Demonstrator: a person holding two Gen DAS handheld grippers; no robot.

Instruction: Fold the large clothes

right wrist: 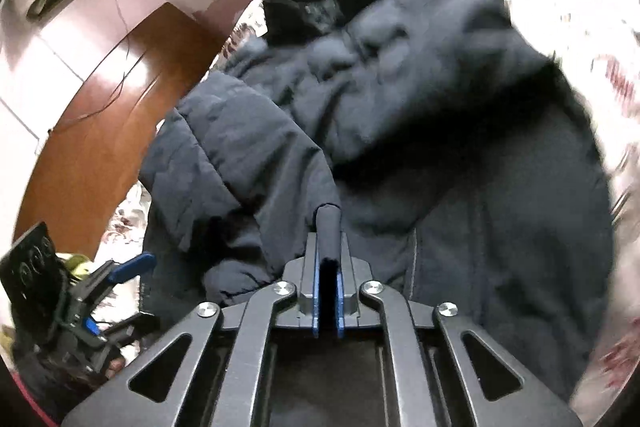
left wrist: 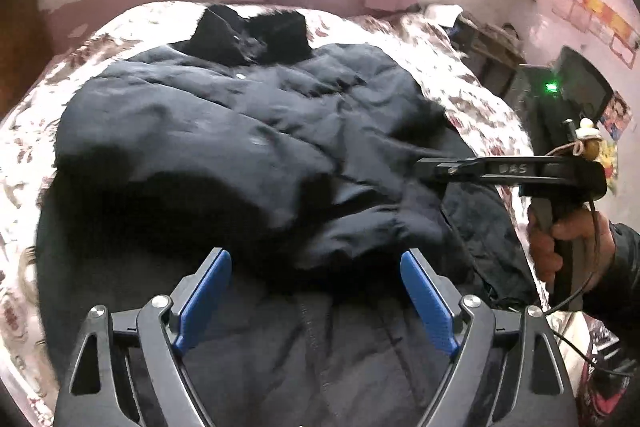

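Jaws of left gripper (left wrist: 316, 291) wide apart, nothing between blue pads (left wrist: 430, 307), hovering over near hem of dark padded jacket (left wrist: 224, 131). Right gripper (right wrist: 329, 251) clamped shut on narrow fold of jacket edge, right side. Jacket spread across floral bedsheet (left wrist: 452, 67), fur-trimmed hood (left wrist: 256, 31) at far end. Bare sheet margin left, right, far. Wooden headboard (right wrist: 104, 115) beyond left edge.
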